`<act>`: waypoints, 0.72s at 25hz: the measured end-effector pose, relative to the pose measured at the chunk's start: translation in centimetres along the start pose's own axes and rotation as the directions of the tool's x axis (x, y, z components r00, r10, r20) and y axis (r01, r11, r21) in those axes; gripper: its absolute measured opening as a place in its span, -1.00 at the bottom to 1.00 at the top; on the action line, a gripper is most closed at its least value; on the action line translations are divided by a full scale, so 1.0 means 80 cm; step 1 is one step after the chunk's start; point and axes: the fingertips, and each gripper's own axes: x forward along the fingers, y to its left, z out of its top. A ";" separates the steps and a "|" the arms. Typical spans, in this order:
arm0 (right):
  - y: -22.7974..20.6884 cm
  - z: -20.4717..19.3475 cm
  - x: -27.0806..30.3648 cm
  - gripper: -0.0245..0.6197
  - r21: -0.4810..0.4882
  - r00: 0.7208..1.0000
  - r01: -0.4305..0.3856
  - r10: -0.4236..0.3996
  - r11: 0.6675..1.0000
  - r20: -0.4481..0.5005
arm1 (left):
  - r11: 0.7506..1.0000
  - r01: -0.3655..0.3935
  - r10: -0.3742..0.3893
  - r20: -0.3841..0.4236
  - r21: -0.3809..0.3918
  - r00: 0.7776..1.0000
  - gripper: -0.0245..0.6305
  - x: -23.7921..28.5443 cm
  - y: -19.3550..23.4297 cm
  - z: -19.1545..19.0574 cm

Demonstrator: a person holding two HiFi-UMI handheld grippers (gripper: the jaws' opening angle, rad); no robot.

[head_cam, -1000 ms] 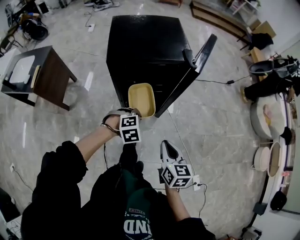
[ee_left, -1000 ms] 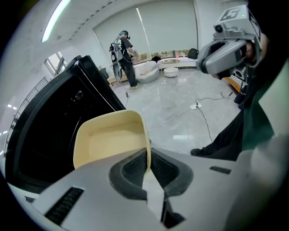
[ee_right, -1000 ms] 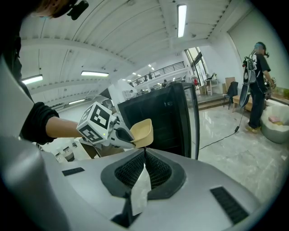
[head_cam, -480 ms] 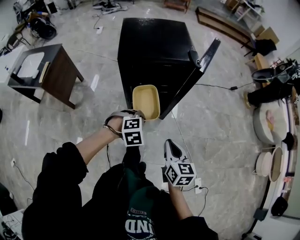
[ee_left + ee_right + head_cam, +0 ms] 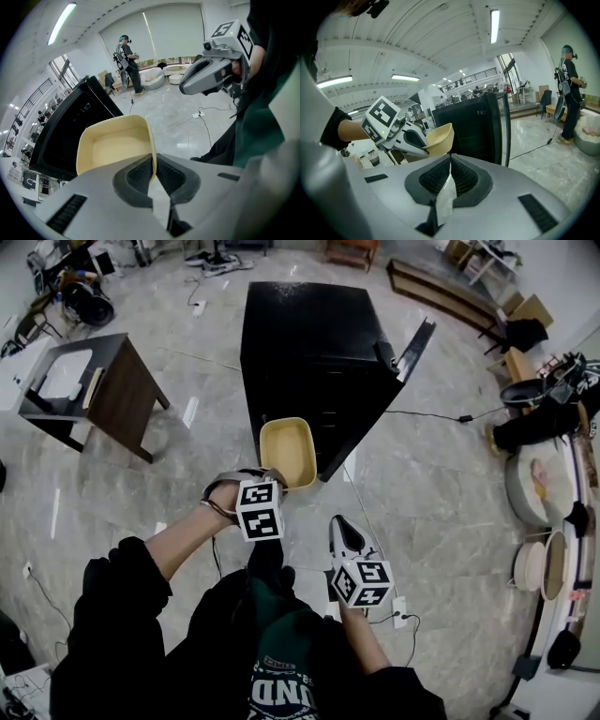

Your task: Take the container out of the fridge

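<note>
Pinching the cream container [image 5: 287,448] [image 5: 115,145] by its near rim with the left gripper [image 5: 273,475] [image 5: 154,165], pads pressed on the thin wall. Held hollow side up, just in front of the black fridge [image 5: 309,343], door [image 5: 413,341] swung open. Further back from the fridge, right gripper [image 5: 340,525] [image 5: 450,161] pressed together on nothing

Bright ceiling strip lights [image 5: 494,26], glare on floor [image 5: 187,411], strong fisheye w/ dark corners.
</note>
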 end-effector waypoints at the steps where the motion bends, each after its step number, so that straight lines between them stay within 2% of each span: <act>1: 0.002 0.001 0.000 -0.81 -0.003 1.000 -0.002 0.002 1.000 0.001 | 1.000 0.001 -0.001 0.001 -0.008 1.000 -0.85 -0.003 -0.001 -0.001; 18: 0.024 -0.006 -0.007 -0.82 -0.027 0.999 -0.041 0.041 0.999 -0.005 | 0.997 0.008 -0.009 -0.012 -0.082 1.000 -0.85 -0.023 -0.043 -0.028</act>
